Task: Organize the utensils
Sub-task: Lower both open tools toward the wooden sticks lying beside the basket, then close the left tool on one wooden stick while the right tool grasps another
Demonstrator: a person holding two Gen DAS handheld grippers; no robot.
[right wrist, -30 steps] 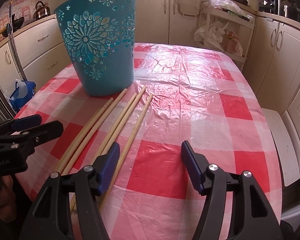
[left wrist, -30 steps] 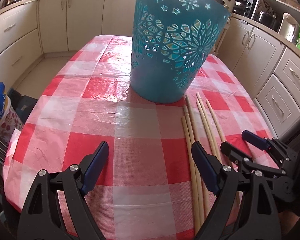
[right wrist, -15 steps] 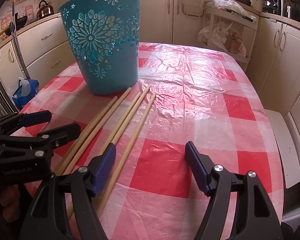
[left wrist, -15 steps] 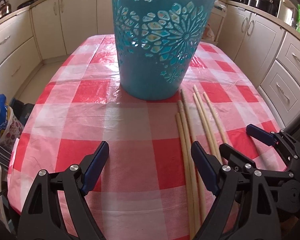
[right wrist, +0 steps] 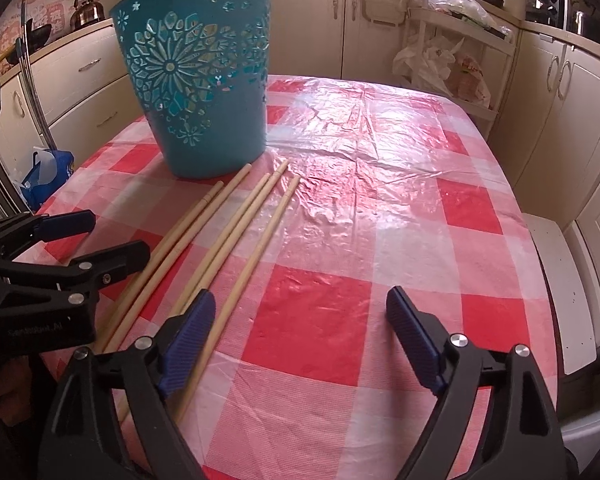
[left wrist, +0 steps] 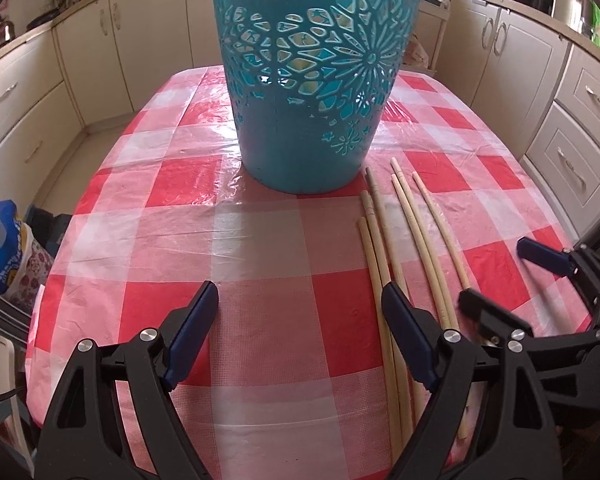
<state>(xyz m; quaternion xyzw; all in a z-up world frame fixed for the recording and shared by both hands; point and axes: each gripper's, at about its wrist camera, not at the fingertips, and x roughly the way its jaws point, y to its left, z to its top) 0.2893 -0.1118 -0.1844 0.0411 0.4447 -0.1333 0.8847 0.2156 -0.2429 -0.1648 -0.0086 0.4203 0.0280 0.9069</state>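
Observation:
Several long wooden sticks [left wrist: 404, 240] [right wrist: 228, 232] lie side by side on the red-checked tablecloth [left wrist: 268, 240], their far ends near a teal cut-out basket [left wrist: 308, 92] [right wrist: 200, 92] that stands upright. My left gripper [left wrist: 298, 296] [right wrist: 116, 236] hovers open just left of the sticks, with its right finger over their near part and only bare cloth in its gap. My right gripper [right wrist: 300, 300] [left wrist: 496, 272] is to the right of the bundle, and its jaws are opening. The outermost stick lies just inside its left finger, untouched.
Cream kitchen cabinets [right wrist: 560, 120] ring the table. On the floor at the left sits a blue and white bag [left wrist: 0, 240]. A white stool [right wrist: 556, 288] stands off the table's right edge. A rack with plastic bags [right wrist: 440, 60] is behind the table.
The right gripper's jaws have spread wider. The left wrist view has rolled and shifted, so the basket now sits more centred and nearer. The sticks have not moved.

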